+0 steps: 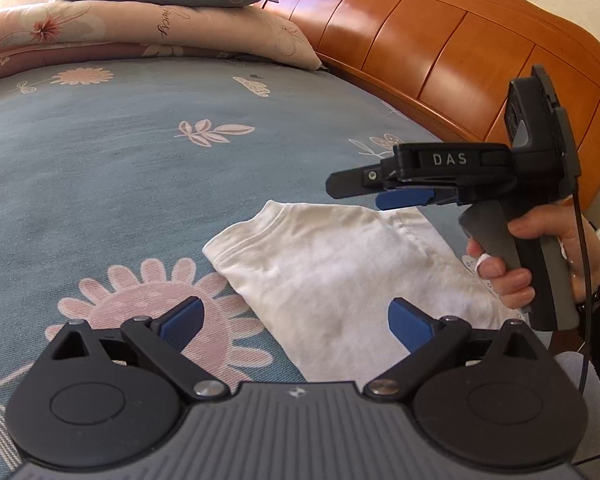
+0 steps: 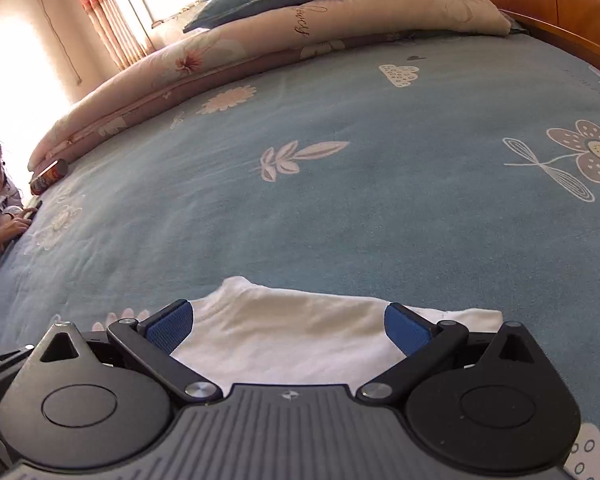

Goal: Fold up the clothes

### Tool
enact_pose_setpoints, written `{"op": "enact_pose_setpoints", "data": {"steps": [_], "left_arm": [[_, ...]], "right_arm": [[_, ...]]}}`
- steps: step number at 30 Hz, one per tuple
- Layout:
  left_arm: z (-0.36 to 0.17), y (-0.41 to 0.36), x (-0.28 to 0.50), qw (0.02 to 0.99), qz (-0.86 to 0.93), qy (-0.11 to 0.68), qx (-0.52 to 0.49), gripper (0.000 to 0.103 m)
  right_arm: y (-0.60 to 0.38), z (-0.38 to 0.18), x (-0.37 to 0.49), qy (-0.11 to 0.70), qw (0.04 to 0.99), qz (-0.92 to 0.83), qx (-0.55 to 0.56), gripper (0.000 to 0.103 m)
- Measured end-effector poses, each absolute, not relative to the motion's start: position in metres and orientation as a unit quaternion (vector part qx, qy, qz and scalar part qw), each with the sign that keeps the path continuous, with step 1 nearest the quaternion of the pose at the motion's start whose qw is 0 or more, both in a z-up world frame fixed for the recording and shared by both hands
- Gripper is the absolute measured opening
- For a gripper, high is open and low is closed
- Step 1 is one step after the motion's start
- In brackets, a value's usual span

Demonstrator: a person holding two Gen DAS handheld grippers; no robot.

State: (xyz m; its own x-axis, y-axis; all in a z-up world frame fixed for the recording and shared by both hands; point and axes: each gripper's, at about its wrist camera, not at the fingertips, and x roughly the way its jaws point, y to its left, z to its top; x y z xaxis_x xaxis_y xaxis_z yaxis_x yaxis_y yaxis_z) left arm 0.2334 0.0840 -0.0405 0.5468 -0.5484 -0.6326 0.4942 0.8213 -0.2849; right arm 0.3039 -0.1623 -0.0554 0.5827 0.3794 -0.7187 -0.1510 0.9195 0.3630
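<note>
White shirt (image 1: 340, 276) lies folded on bed (image 1: 140, 152): soft, light; grip hems. Left gripper (image 1: 296, 324), right gripper (image 2: 288, 326) jaws wide, empty.

The left claw (image 1: 294, 320) consists of black linkage arms, blue textured pads, silver pivot screws and a ribbed grey housing. The right claw (image 1: 384, 192) is identical, marked "DAS", with a grey-black pistol handle and black cable. The right hand (image 1: 540, 264) wears a dark beaded bracelet.

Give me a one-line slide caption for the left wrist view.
Open left gripper and open right gripper hover over a folded white cotton garment on a blue floral bedspread.
</note>
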Motion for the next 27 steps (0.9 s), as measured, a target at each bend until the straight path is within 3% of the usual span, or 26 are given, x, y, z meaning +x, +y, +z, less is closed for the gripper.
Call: {"op": "enact_pose_setpoints", "data": {"steps": [7,19,27], "left_arm": [[-0.041,0.087,0.236,0.876,-0.304,0.373,-0.043,0.098],[-0.04,0.086,0.232,0.875,-0.311,0.368,-0.042,0.098],[-0.041,0.086,0.231,0.873,-0.32,0.367,-0.04,0.098]], "right_arm": [[-0.142,-0.053,0.325,0.432,0.86,0.203,0.177,0.103],[-0.138,-0.019,0.303,0.4,0.871,0.236,0.159,0.103],[-0.104,-0.063,0.338,0.427,0.855,0.241,0.168,0.103]]}}
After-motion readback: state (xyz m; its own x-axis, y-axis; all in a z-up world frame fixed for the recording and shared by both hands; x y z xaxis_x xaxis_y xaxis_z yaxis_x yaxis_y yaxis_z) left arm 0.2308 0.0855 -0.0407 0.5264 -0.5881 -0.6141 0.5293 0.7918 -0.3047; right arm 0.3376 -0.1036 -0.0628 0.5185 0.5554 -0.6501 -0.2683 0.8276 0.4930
